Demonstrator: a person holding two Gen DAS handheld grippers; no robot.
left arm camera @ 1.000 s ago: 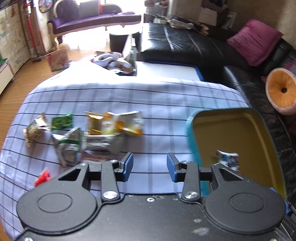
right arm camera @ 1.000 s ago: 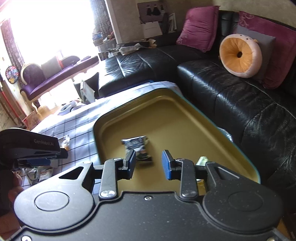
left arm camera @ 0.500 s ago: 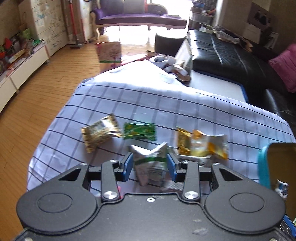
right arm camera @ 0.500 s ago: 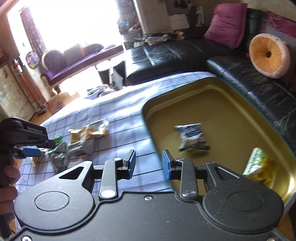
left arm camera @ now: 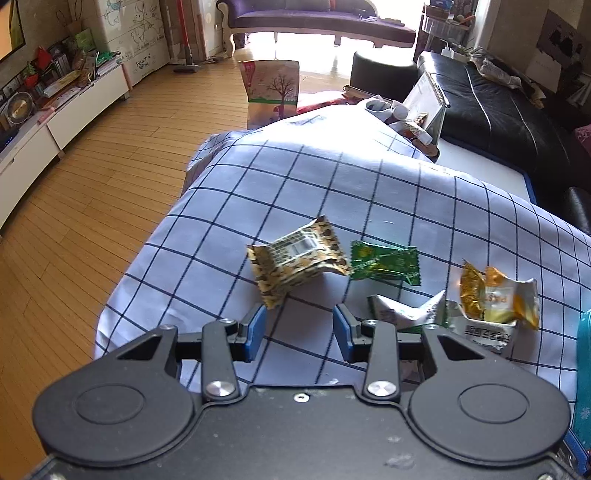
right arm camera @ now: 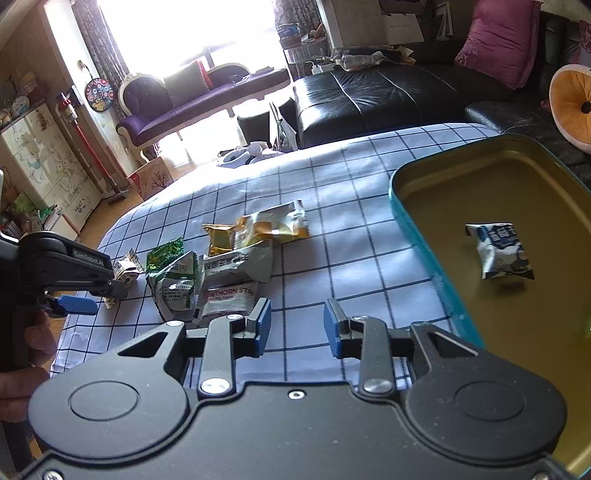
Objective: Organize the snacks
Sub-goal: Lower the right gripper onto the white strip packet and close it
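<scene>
Both empty and part-open, left gripper (left arm camera: 298,331) nears the brown snack packet (left arm camera: 299,260) by the tablecloth's (left arm camera: 229,206) left edge, right gripper (right arm camera: 297,325) idles beside the tin (right arm camera: 413,221); overlapping wrappers risk double-grab or knock-off.

Both grippers matte black plastic, blue pads (left arm camera: 255,332), silver pivot screws (right arm camera: 373,386), round embossed discs either side. White "GenRobot.AI" lettering on left gripper (right arm camera: 79,295) side. Bare hand (right arm camera: 22,354).

You've got a wood floor (left arm camera: 85,177), purple chaise (left arm camera: 314,18) by the bright window (right arm camera: 184,33), black leather sofa (right arm camera: 388,96) with pink cushion (right arm camera: 502,40), white cabinet (left arm camera: 33,136) on your left
</scene>
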